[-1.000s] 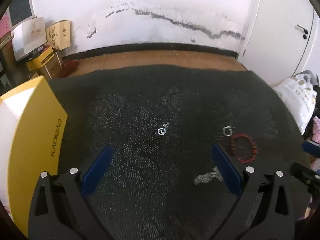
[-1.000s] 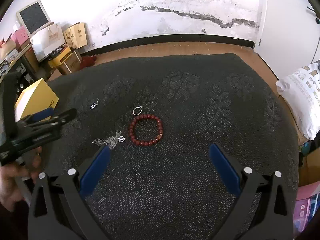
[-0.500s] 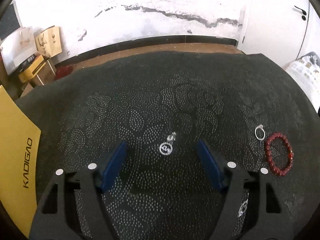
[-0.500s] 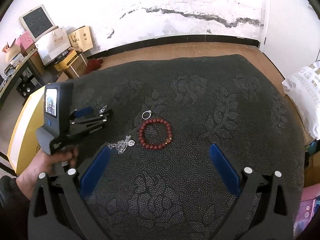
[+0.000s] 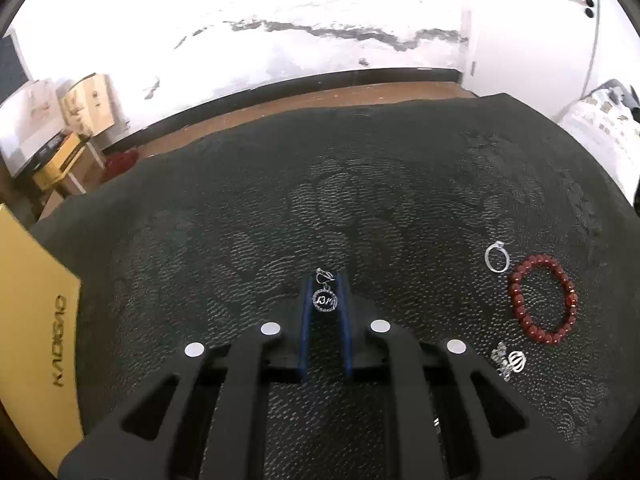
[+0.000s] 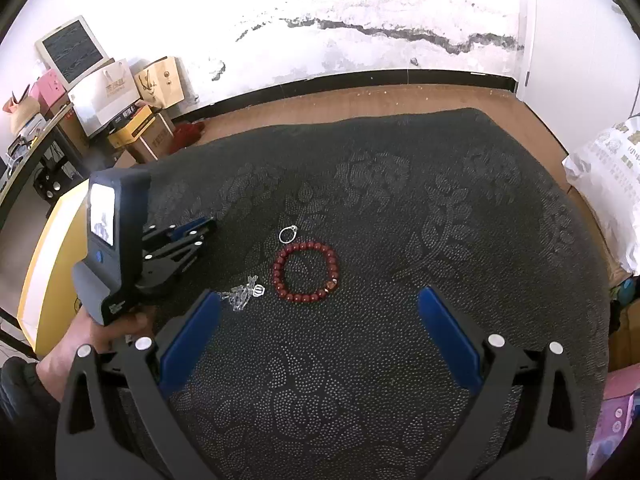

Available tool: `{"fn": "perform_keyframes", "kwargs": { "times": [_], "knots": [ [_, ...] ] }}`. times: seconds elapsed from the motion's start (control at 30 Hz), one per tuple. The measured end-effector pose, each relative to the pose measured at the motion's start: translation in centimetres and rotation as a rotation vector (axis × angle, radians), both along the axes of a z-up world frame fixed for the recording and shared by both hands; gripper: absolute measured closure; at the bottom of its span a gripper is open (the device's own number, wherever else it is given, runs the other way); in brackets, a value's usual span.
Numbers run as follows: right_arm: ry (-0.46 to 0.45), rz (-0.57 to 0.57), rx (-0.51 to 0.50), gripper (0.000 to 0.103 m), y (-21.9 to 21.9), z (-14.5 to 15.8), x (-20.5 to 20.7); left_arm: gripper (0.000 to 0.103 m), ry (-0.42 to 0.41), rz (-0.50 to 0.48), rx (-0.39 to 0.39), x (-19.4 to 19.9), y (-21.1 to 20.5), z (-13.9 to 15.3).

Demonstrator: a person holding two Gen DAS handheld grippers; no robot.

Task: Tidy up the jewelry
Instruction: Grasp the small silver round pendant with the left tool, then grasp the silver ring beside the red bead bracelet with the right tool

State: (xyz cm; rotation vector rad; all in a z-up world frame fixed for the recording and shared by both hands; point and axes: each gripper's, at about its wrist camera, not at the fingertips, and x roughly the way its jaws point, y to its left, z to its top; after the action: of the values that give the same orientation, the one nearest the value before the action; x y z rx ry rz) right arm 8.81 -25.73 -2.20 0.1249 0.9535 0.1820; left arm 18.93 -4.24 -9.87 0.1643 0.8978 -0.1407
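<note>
A silver earring [image 5: 325,301] with a round charm lies on the dark patterned cloth [image 5: 360,208], and my left gripper [image 5: 325,280] has its jaws closing on it, the blue pads [image 5: 307,304] pressing the charm from both sides. To its right lie a silver ring [image 5: 500,245], a red bead bracelet [image 5: 515,300] and a silver necklace heap [image 5: 510,362]. In the right wrist view my right gripper [image 6: 320,298] hangs open and empty above the cloth, just in front of the bracelet [image 6: 278,272], ring [image 6: 294,227] and necklace [image 6: 244,294]. The left gripper [image 6: 204,226] shows at the left there.
A yellow box [image 5: 32,320] stands at the cloth's left edge. A person's hand [image 6: 116,328] holds the left gripper's handle. Cardboard boxes and bags [image 6: 132,120] stand on the floor by the far wall. A white printed bag [image 6: 608,184] lies at the right.
My left gripper came down and forward over the earring and its jaws closed from wide open onto the charm. The right gripper stayed put and open.
</note>
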Motion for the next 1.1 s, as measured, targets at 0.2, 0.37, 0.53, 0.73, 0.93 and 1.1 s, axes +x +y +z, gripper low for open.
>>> {"fn": "perform_keyframes", "kwargs": {
  "times": [0.2, 0.37, 0.53, 0.73, 0.93, 1.1],
  "knots": [
    [-0.021, -0.006, -0.02, 0.007, 0.2, 0.3, -0.1, 0.091, -0.014, 0.052, -0.01, -1.9, 1.2, 3.5],
    [-0.018, 0.01, -0.064, 0.007, 1.6, -0.3, 0.2, 0.091, -0.019, 0.101, -0.038, -6.9, 2.8, 8.3],
    [-0.018, 0.065, -0.131, 0.007, 3.6, -1.1, 1.1, 0.091, -0.052, 0.105, -0.071, -11.4, 3.3, 11.1],
    [0.016, 0.132, -0.188, 0.018, 6.0, -3.5, 4.5, 0.091, -0.041, 0.092, -0.114, -13.1, 4.4, 11.3],
    [0.082, 0.173, -0.227, 0.024, 7.4, -7.4, 8.0, 0.091, -0.026, 0.095, -0.128, -11.9, 4.7, 10.7],
    [0.101, 0.172, -0.221, 0.028, 7.9, -8.7, 10.2, 0.091, -0.031, 0.087, -0.133, -11.0, 4.9, 10.5]
  ]
}}
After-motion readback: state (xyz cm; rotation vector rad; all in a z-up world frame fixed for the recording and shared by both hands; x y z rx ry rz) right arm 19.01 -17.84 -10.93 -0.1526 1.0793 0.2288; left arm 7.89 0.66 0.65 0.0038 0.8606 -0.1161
